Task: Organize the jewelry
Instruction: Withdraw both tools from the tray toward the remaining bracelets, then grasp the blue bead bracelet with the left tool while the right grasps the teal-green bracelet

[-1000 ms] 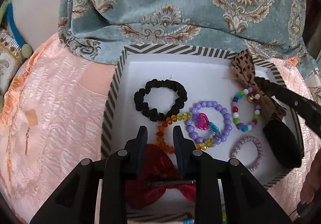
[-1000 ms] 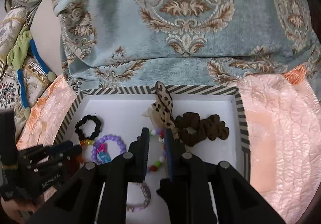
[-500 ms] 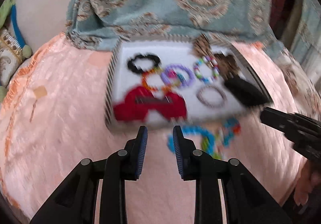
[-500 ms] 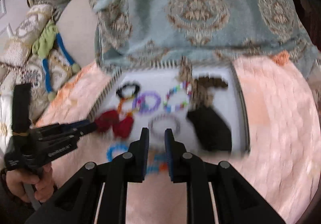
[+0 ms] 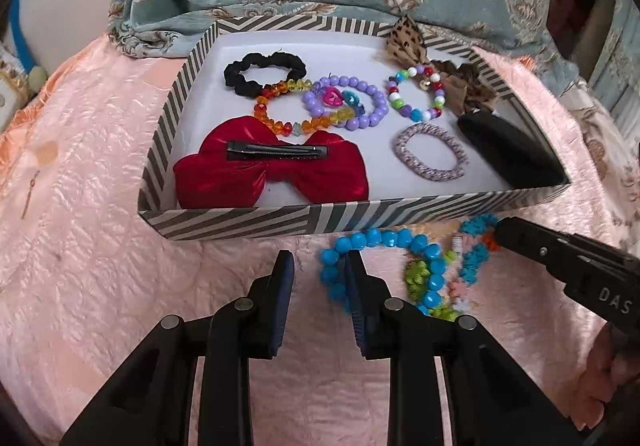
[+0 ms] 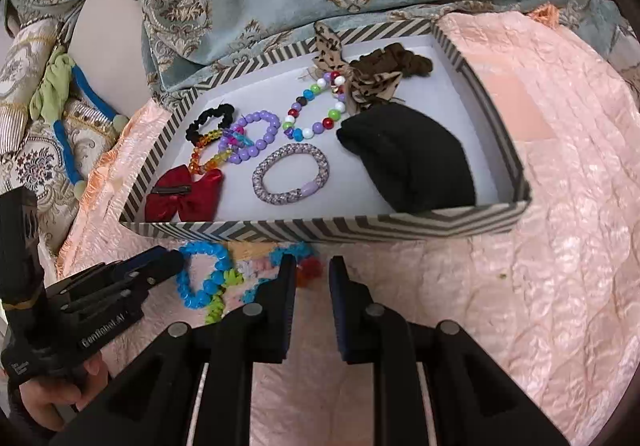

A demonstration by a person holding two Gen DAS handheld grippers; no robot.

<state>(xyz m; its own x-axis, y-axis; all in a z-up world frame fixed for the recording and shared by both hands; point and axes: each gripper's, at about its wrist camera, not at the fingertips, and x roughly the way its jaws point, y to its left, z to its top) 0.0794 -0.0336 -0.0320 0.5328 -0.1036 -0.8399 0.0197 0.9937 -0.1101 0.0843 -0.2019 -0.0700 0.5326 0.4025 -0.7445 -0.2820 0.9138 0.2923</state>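
Jewelry [image 5: 416, 112] – where does it lie?

Mostly in the striped box [image 5: 240, 224] on the pink bedspread [image 5: 100, 246]: a black scrunchie [image 5: 264, 72], an amber bead bracelet [image 5: 272, 118] overlapping a purple bead bracelet [image 5: 372, 114], a woven hair tie [image 5: 428, 166] and a red bow [image 5: 240, 178] lying clip side up.

Anything outside it?

A blue bead bracelet [image 5: 384, 238] and a crocheted strand [image 5: 474, 262] lie on the bedspread just in front of the box's near wall.

And the left gripper [image 5: 320, 266]?

It hangs over the bedspread before the box. Its fingers [image 5: 286, 286] stand a little apart with nothing between them; the blue bead bracelet lies just beside the right-hand one.

The right gripper [image 6: 313, 266]?

Also in front of the box, tilted down, at the far end of the crocheted strand. Its fingers [image 6: 286, 286] leave a narrow gap and pinch nothing.

What else is in the box?

A black pad [image 6: 412, 162] in the near right corner, with a leopard-print bow [image 6: 332, 54] and a brown scrunchie [image 6: 400, 64] behind it.
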